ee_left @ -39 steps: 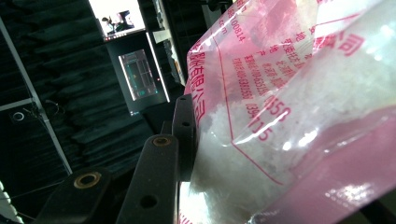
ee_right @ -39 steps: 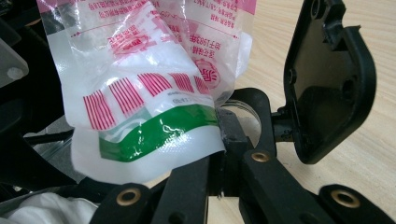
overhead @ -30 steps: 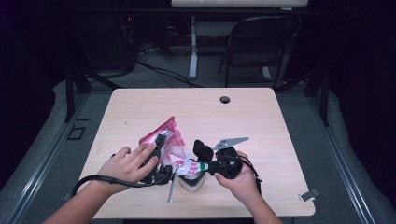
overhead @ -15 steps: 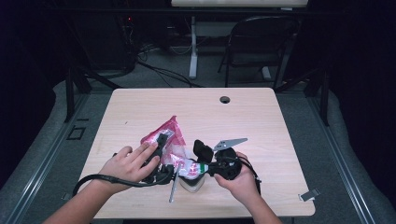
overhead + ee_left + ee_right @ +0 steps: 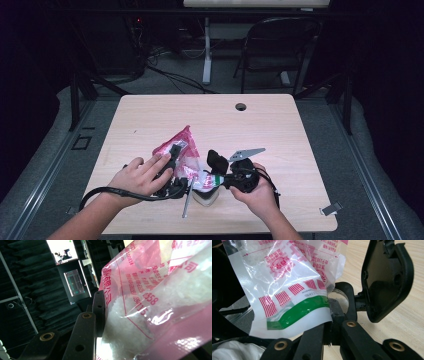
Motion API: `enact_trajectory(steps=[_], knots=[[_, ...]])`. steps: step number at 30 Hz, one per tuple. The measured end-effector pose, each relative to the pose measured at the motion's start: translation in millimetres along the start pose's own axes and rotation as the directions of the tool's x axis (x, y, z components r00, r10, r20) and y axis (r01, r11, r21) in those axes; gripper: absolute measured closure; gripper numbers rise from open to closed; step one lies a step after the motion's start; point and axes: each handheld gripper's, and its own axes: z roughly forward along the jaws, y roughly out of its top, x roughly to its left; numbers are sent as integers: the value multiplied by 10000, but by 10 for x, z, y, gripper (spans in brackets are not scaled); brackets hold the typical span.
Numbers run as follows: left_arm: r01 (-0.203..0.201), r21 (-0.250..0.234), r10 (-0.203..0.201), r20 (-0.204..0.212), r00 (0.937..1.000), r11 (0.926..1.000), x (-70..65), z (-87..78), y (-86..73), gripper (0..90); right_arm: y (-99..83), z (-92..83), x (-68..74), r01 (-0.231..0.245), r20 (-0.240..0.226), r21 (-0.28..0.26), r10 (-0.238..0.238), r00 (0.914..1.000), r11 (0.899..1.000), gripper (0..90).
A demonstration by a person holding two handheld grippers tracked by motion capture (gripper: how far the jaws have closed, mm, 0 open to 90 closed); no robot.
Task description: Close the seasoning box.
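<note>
From above, you sit at a pale wooden table (image 5: 300, 150), both forearms coming in from the near edge. Your left gripper (image 5: 172, 152) holds up a pink-and-clear printed plastic bag of white grains (image 5: 182, 150) at the middle of the table's near half, while your right gripper (image 5: 216, 161) grips the bag's lower end over a small clear container (image 5: 206, 197); a thin metal rod (image 5: 186, 200) lies beside it. Compared with a second ago, nothing has visibly shifted, so you seem to be steadying the bag, perhaps before opening or pouring. In the left gripper view, the black jaws pinch the bag (image 5: 155, 305), grains bulging against the film. In the right gripper view, the jaws are pressed together on the bag's green-striped sealed edge (image 5: 294, 315), with the table's wood beyond.
</note>
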Motion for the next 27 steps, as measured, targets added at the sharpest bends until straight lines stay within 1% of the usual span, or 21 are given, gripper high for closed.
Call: enact_trajectory(steps=[3,4,5,7,10,11,13,16,18,20,21,22,23,25,27], knots=[[-22,11,22,0,10000,10000,5,0,6,743,-1,2,-1,-2,9,20,2,10000,10000,900],[-46,-10,46,-63,10000,10000,3,3,9,744,-3,7,2,-30,-3,1,30,10000,10000,900],[-40,21,40,25,10000,10000,3,5,12,744,-4,11,1,-13,-5,15,13,10000,10000,900],[-78,0,78,3,10000,10000,-1,9,19,744,-5,14,-2,-24,9,17,24,10000,10000,900],[60,-29,-60,63,10000,10000,-12,17,26,745,-5,8,-8,-11,50,42,11,10000,10000,900],[82,-67,-82,-22,10000,9999,-16,22,28,745,-6,8,-6,-43,78,9,43,10000,10000,900],[12,-16,-12,123,9999,10000,-15,23,39,745,-4,1,-11,-37,66,16,37,10000,10000,900],[-125,-89,127,187,9997,9999,-50,29,60,746,-3,-6,-15,-72,119,-1,72,9999,10000,900],[-115,-82,117,259,9996,9999,-71,35,66,747,-4,-7,-14,-69,127,7,69,9999,10000,900],[-23,-98,26,303,9995,9999,-76,41,63,748,-4,-5,-15,-70,134,9,70,9999,10000,900],[-45,-122,48,196,9998,9999,-73,41,61,748,-4,-4,-15,-75,129,5,75,9999,10000,900],[-74,-83,76,277,9996,9999,-60,38,60,748,-4,-4,-15,-78,119,-2,78,9999,10000,900],[21,-93,-18,291,9996,10000,-60,39,56,748,-3,-3,-15,-77,112,-7,77,9999,10000,900],[42,-105,-39,276,9996,9999,-55,37,56,748,-3,0,-14,-73,97,1,73,9999,10000,900],[-23,-75,25,257,9997,10000,-61,36,60,748,-2,2,-12,-58,87,6,58,9999,10000,900]])
